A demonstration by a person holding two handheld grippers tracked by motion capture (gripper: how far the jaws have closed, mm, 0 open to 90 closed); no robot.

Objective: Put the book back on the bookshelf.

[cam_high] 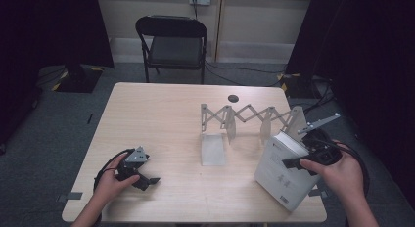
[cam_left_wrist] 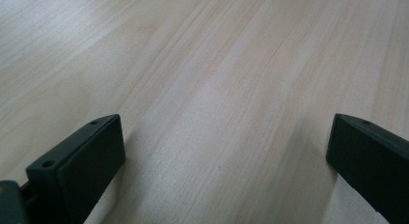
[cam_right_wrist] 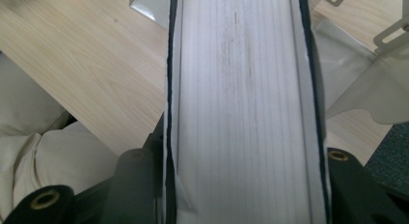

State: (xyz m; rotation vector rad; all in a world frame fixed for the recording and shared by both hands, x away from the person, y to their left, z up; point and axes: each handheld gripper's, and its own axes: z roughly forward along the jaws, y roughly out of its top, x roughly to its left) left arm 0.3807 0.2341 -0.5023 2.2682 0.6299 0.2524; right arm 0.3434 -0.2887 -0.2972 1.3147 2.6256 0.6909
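- Right now the right gripper [cam_high: 299, 162] is clamped on a thick white book [cam_high: 282, 169], one jaw against each cover, the page edges between them in the right gripper view [cam_right_wrist: 241, 113].
- Held tilted, the book is at the table's [cam_high: 161, 114] near right corner, its lower edge close to the tabletop, just in front of a folding rack [cam_high: 252, 117].
- Meanwhile the left gripper [cam_high: 147, 180] rests on the table at the near left, jaws wide apart with only bare wood [cam_left_wrist: 217, 89] between them.
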